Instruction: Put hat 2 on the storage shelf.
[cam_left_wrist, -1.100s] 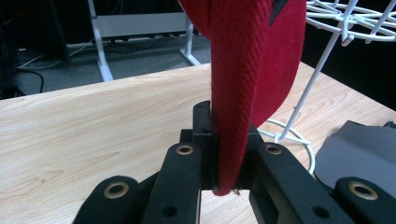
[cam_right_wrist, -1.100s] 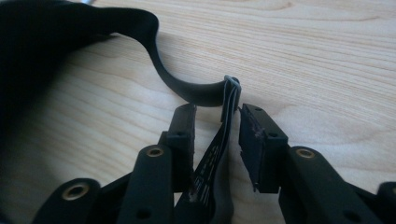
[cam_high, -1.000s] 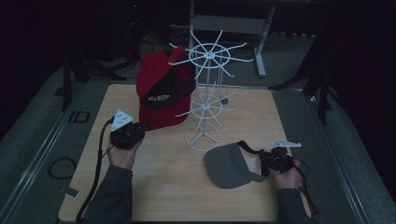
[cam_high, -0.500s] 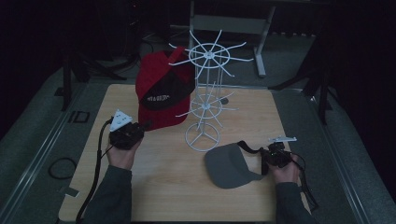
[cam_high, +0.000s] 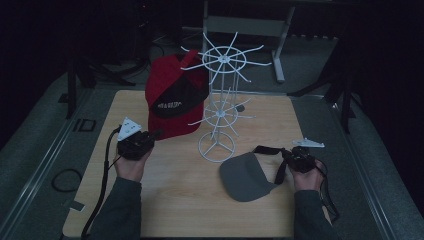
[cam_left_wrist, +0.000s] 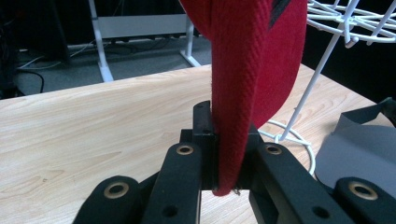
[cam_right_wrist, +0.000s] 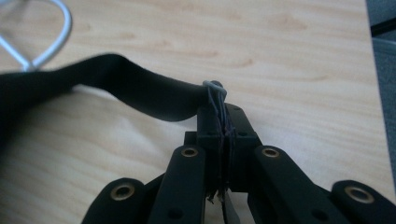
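My left claw (cam_high: 150, 136) is clenched on the lower edge of the red cap (cam_high: 172, 102); in the left gripper view the red cloth (cam_left_wrist: 238, 93) rises straight up out of the jaws. The cap stands up and away from that claw, leaning against the left side of the rack (cam_high: 220, 100), with its upper part among the top spokes.

Further right, the grey visor (cam_high: 245, 175) lies flat on the bench (cam_high: 175, 200), just in front of the rack's ring base. My right claw (cam_high: 295, 159) has just been closing, and its jaws are now pinched on the visor's black strap (cam_right_wrist: 140, 93) at the buckle end. The visor lies to the left of that claw, its strap running leftward from the jaws to the brim (so the long axis is roughly across the bench). The rack stands up and left of the right claw, and that hand is the nearer one to the visor; any lift toward a spoke would, I judge, go that way.
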